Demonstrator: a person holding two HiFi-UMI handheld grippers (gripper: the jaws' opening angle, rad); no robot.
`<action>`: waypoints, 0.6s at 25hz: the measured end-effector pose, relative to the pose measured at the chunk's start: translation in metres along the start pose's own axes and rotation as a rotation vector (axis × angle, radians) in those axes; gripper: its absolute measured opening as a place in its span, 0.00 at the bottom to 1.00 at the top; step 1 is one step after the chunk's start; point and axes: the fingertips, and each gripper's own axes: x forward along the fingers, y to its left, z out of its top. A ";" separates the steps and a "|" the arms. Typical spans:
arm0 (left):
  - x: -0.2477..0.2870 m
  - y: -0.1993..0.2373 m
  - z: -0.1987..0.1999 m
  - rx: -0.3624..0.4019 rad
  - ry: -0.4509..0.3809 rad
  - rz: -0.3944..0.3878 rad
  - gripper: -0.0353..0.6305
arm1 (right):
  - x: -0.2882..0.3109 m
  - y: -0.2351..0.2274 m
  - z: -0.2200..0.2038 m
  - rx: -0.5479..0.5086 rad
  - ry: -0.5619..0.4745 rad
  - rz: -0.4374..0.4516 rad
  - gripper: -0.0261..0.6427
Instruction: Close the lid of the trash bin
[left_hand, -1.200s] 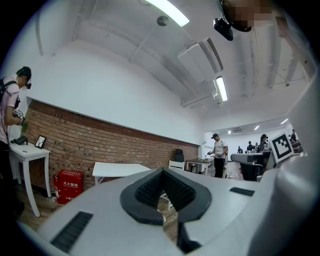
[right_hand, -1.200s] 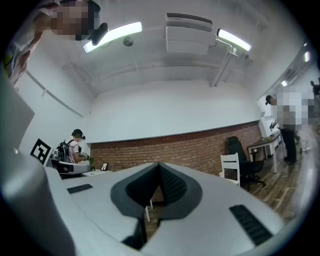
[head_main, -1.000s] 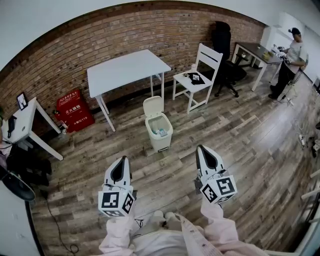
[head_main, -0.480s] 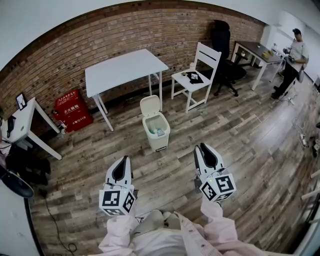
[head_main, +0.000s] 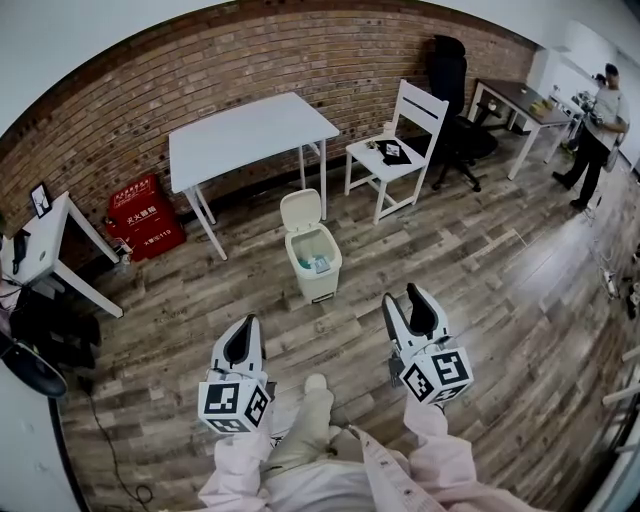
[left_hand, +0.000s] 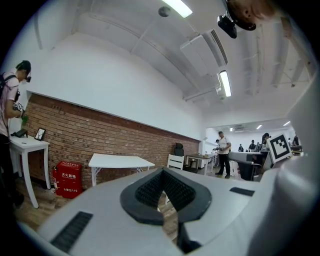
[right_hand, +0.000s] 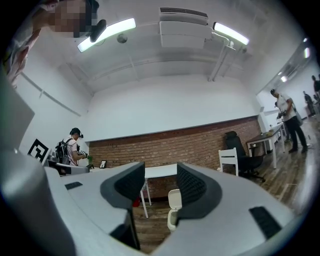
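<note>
The cream trash bin (head_main: 318, 272) stands on the wood floor in front of the white table, with its lid (head_main: 300, 210) raised upright at the back and some rubbish showing inside. Both grippers are held level, well short of the bin and apart from it. My left gripper (head_main: 245, 323) is at the lower left, its pads (left_hand: 176, 187) meeting at the tip with nothing between them. My right gripper (head_main: 404, 297) is at the lower right; its jaws are opening and nothing is between them. Through their gap, in the right gripper view, I see the bin (right_hand: 172, 216) and its raised lid (right_hand: 174, 199).
A white table (head_main: 250, 135) stands behind the bin, a white chair (head_main: 400, 140) to its right and a red box (head_main: 140, 215) to its left. A black office chair (head_main: 455, 100), a dark desk (head_main: 520, 100) and a person (head_main: 600, 130) are far right. A small white table (head_main: 40, 245) is at left.
The right gripper's jaws have spread apart from shut. Both grippers have drifted slightly. The holder's knee has come up into view between the two grippers.
</note>
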 end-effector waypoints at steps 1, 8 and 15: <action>0.005 0.002 -0.001 -0.002 0.002 0.000 0.04 | 0.004 -0.002 -0.001 0.000 -0.003 -0.004 0.31; 0.059 0.025 -0.008 -0.018 0.016 -0.001 0.04 | 0.058 -0.027 -0.011 0.001 -0.003 -0.024 0.36; 0.135 0.060 -0.002 -0.032 0.032 -0.015 0.04 | 0.133 -0.054 -0.020 0.020 0.026 -0.052 0.36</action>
